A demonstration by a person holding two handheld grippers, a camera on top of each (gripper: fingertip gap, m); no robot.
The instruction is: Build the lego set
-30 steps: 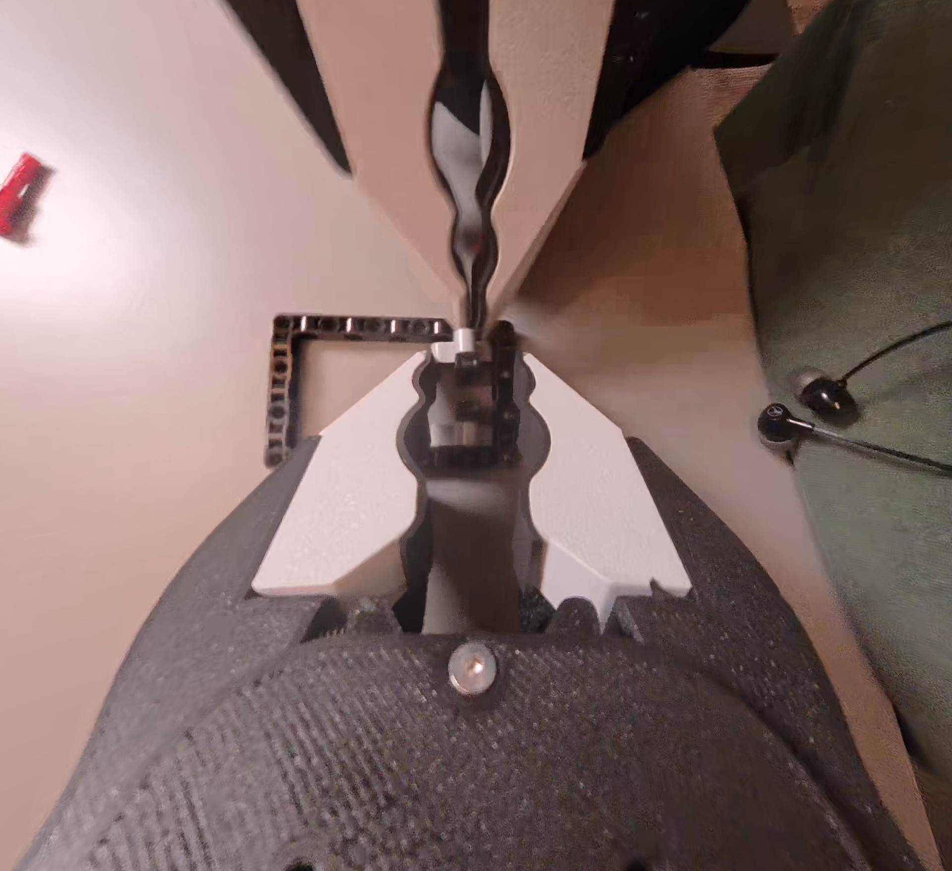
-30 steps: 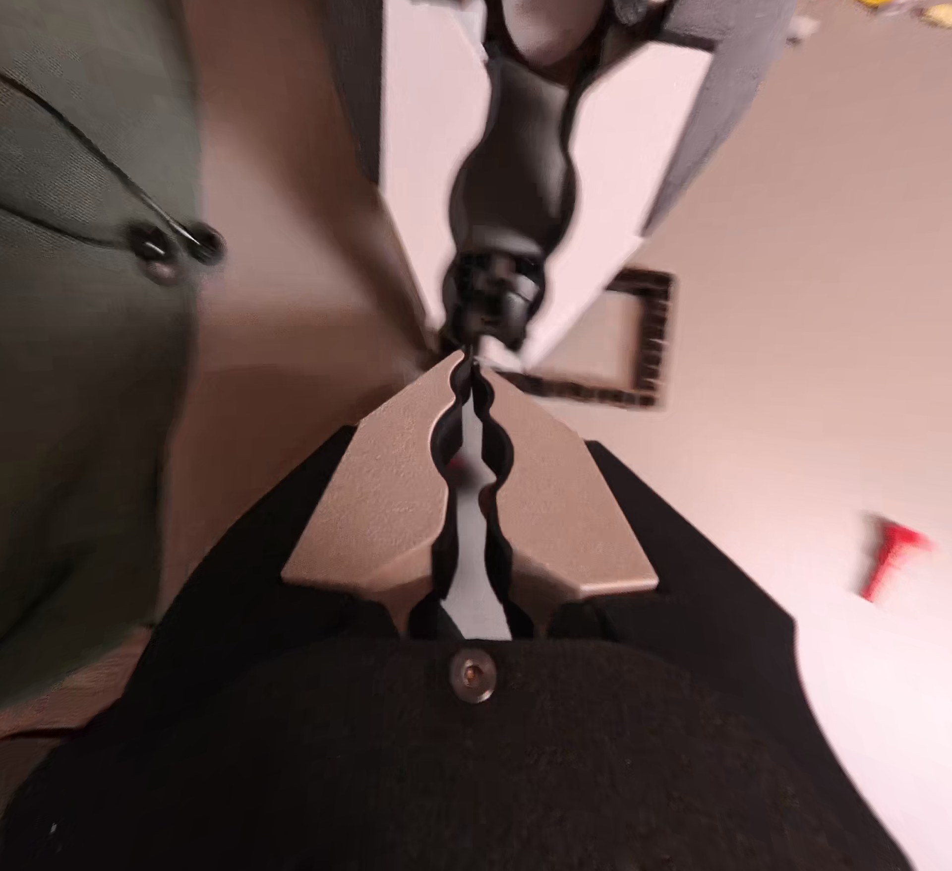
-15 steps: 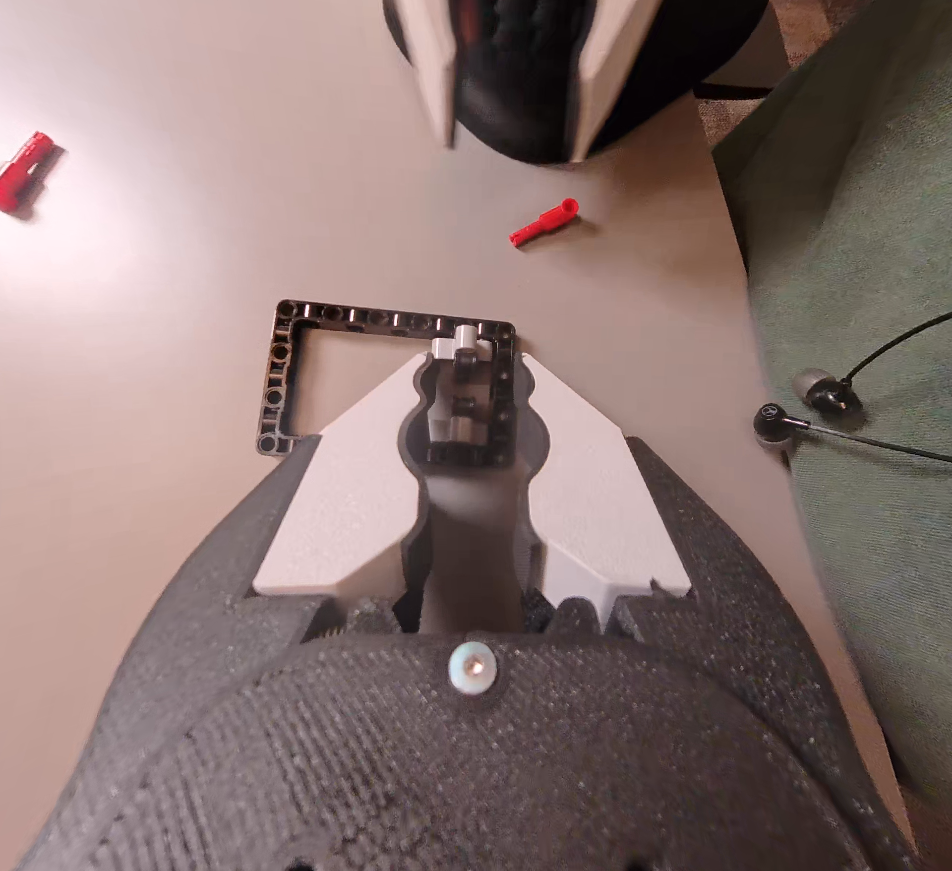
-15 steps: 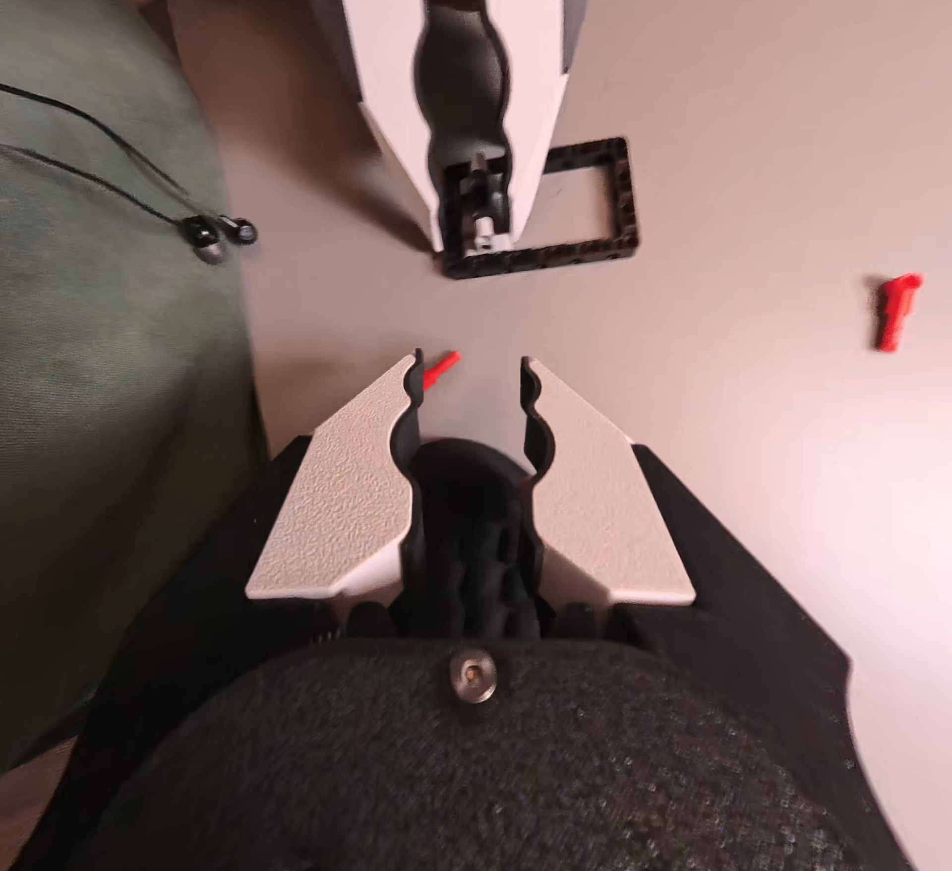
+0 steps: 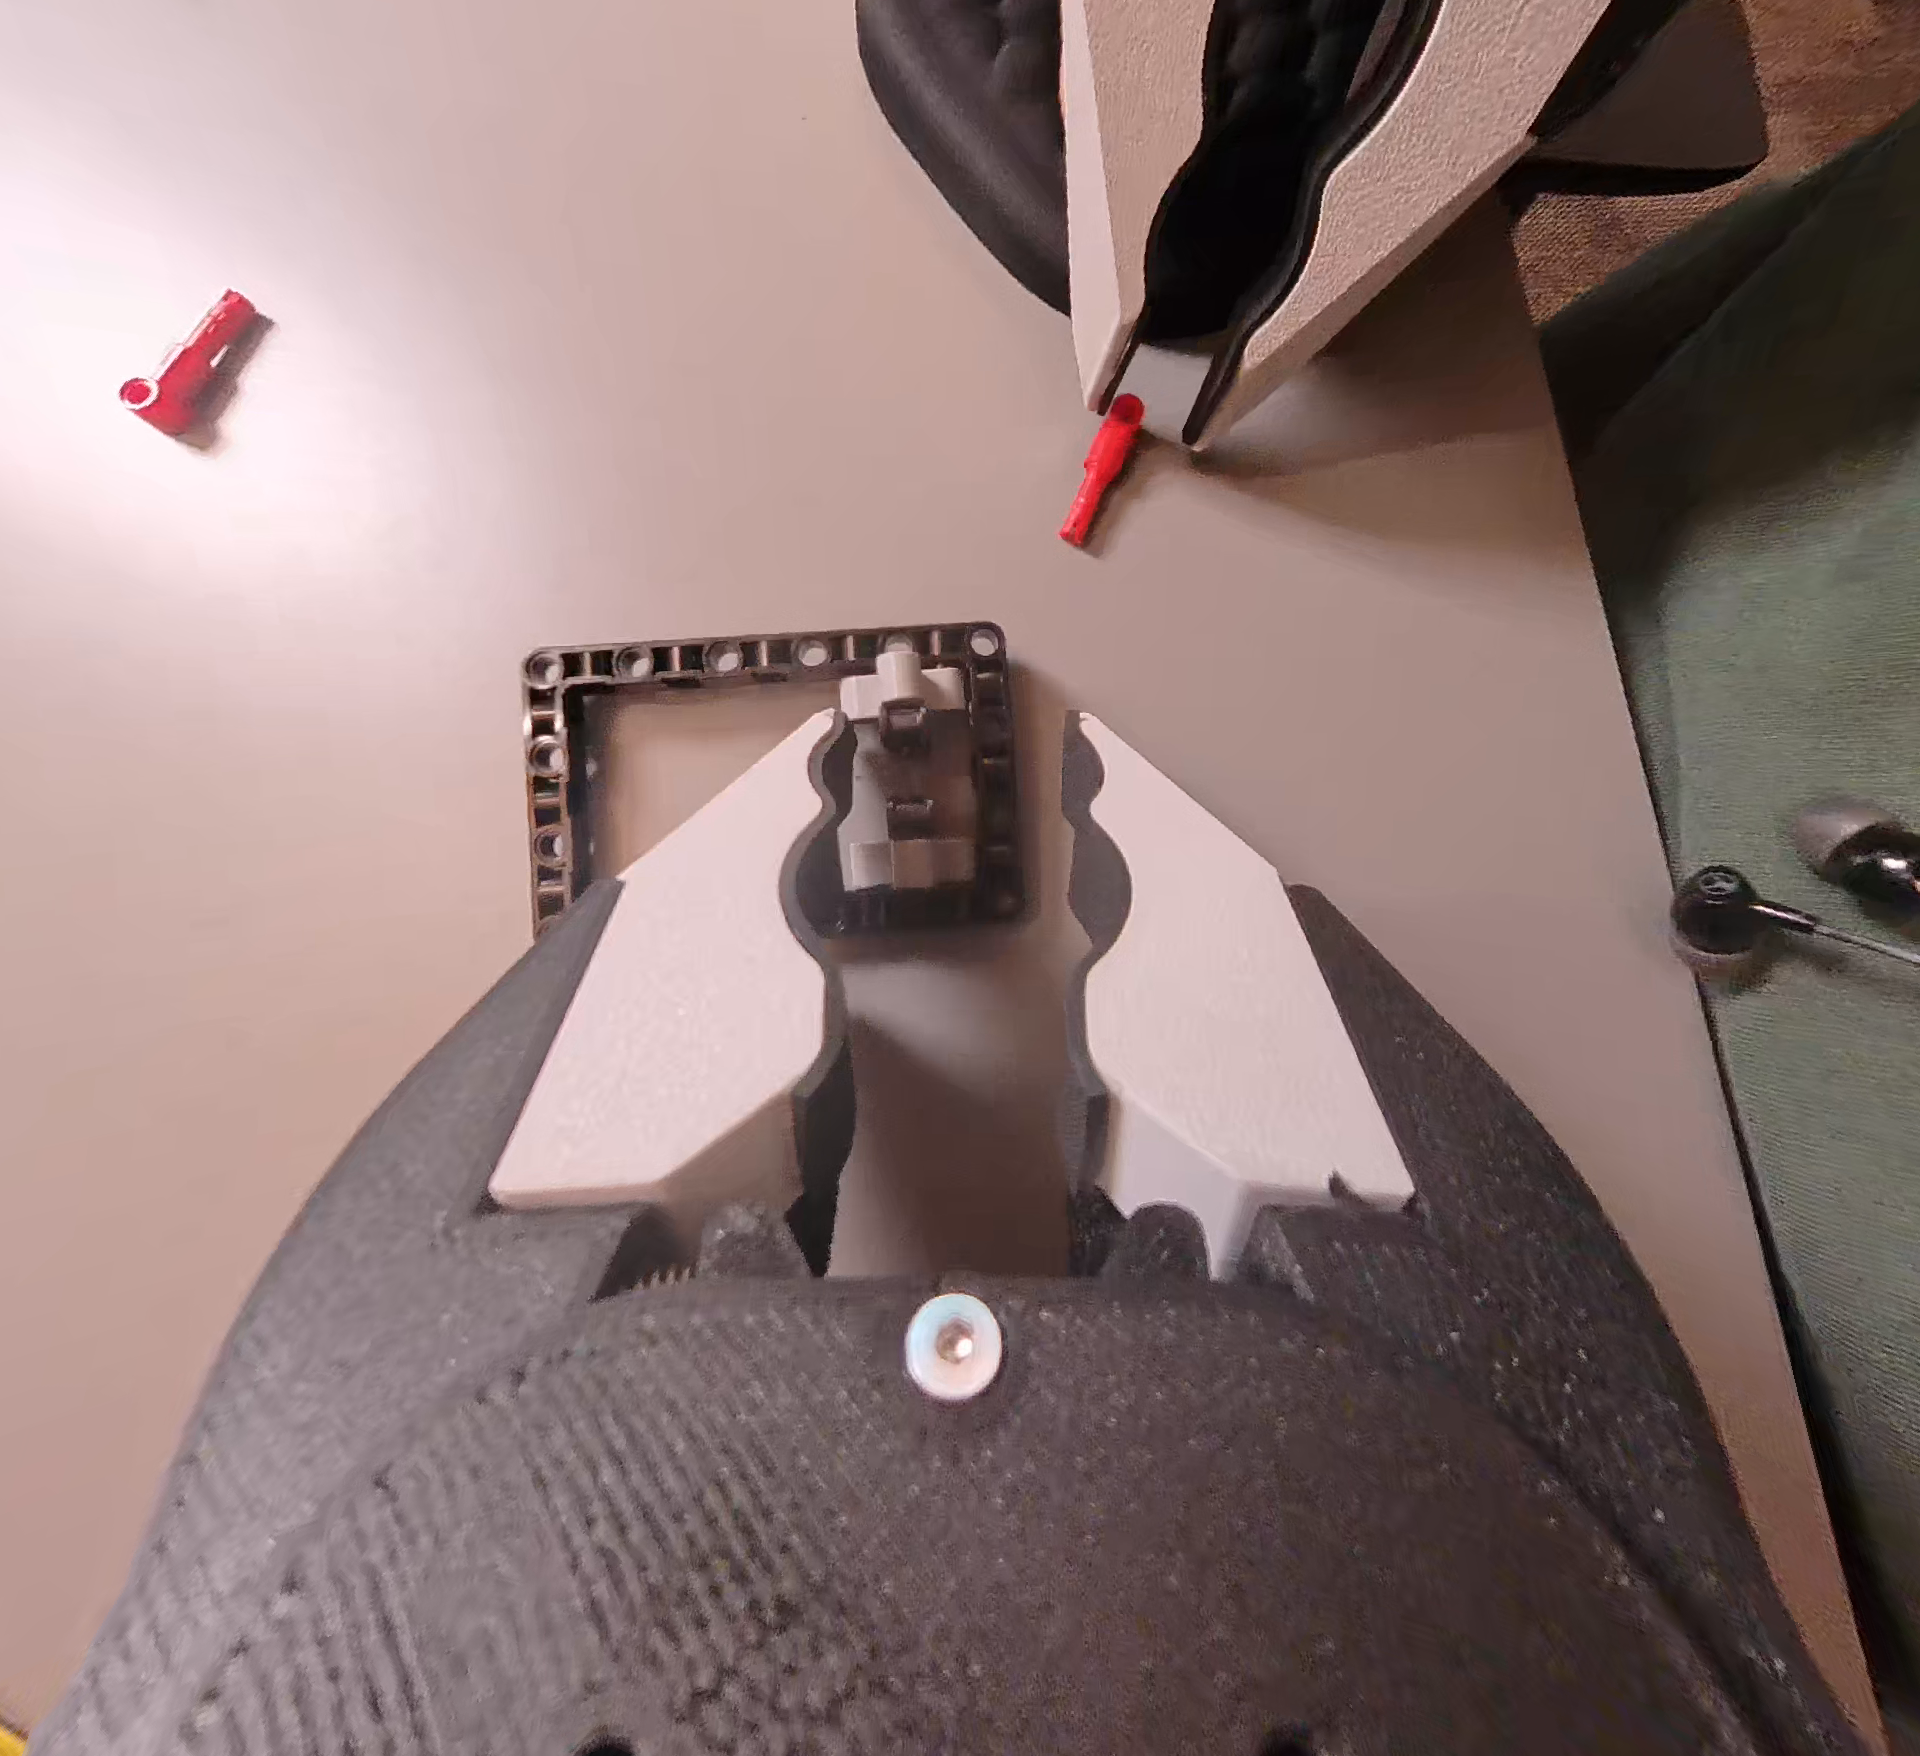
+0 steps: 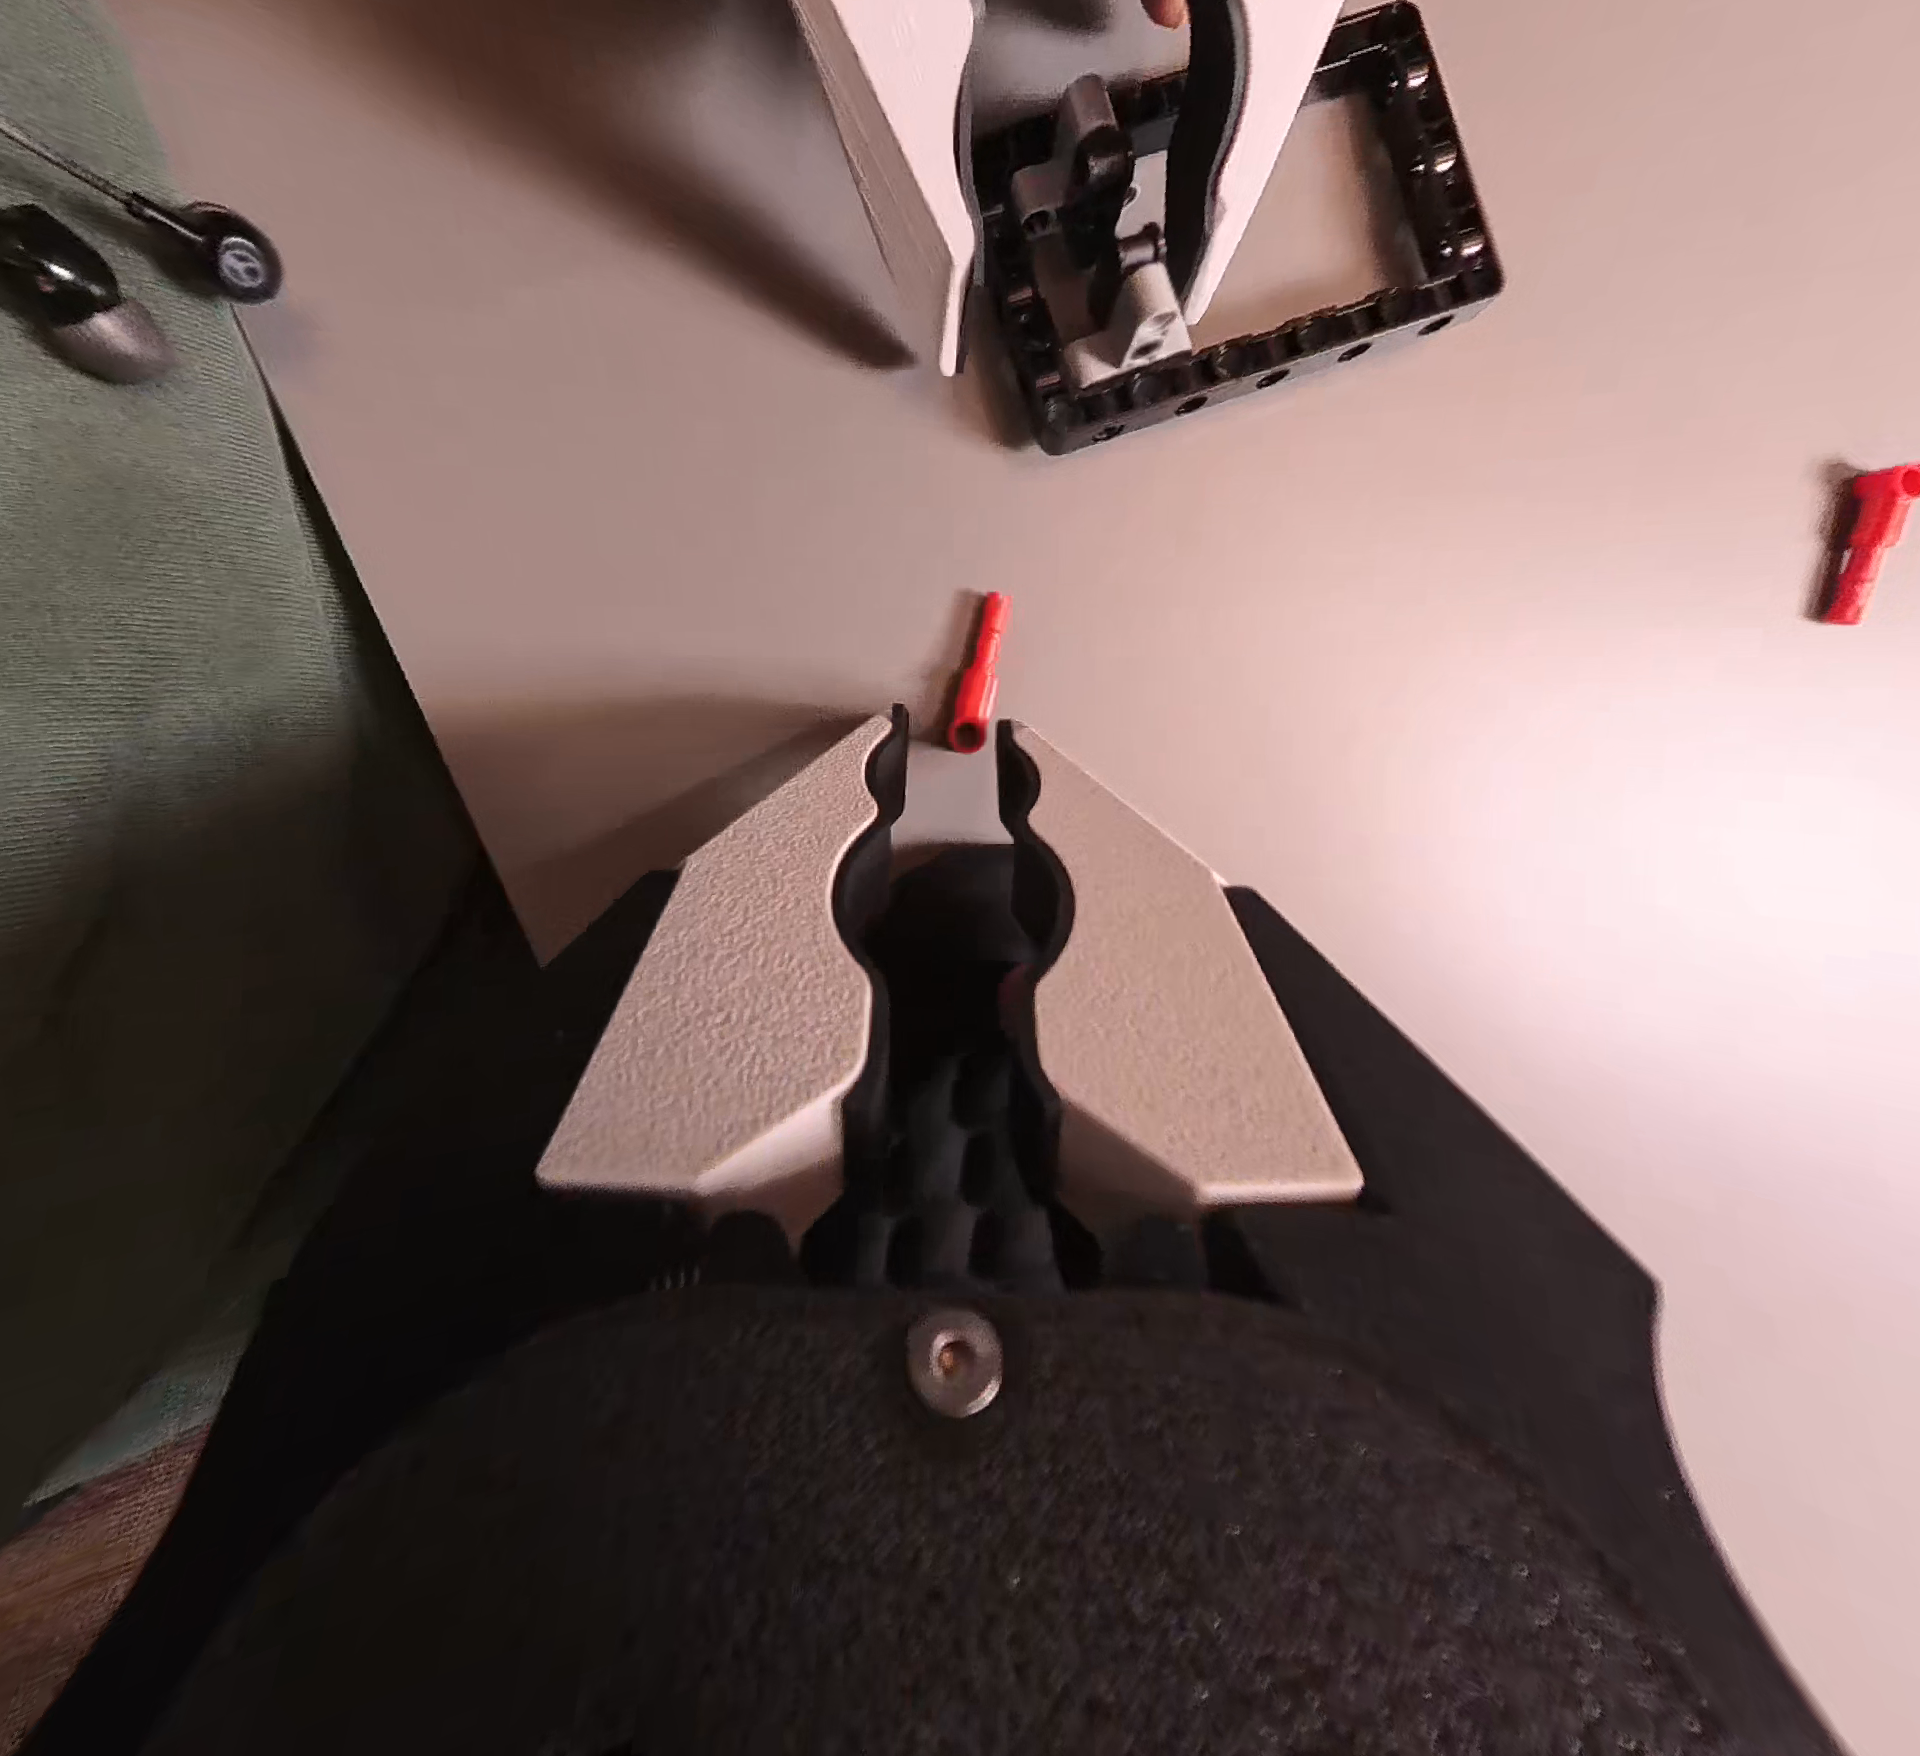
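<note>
A black rectangular lego frame (image 5: pixel 748 657) lies flat on the beige table, with a grey and black piece (image 5: pixel 904 802) fixed in one end. My left gripper (image 5: pixel 954 719) is open, with its fingers on either side of that end and a small gap to the frame. In the right wrist view the frame (image 6: pixel 1444 179) and the grey piece (image 6: pixel 1132 324) show under the left gripper (image 6: pixel 1081 335). A small red pin (image 6: pixel 977 678) lies on the table. My right gripper (image 6: pixel 951 730) is narrowly open, and the pin's near end sits at its tips. The pin (image 5: pixel 1096 480) and the right gripper (image 5: pixel 1148 418) also show in the left wrist view.
A second red connector (image 5: pixel 192 361) lies apart on the table and also shows in the right wrist view (image 6: pixel 1865 543). A green cloth (image 5: pixel 1766 667) with black earbuds (image 5: pixel 1714 911) lies along the table's edge beside both grippers. The left gripper's tips are roughly 7 cm from the right gripper's.
The right gripper opened and let the red pin fall to the table, drew back from the frame, then came down with its tips at the pin. The left gripper's fingers widened slightly.
</note>
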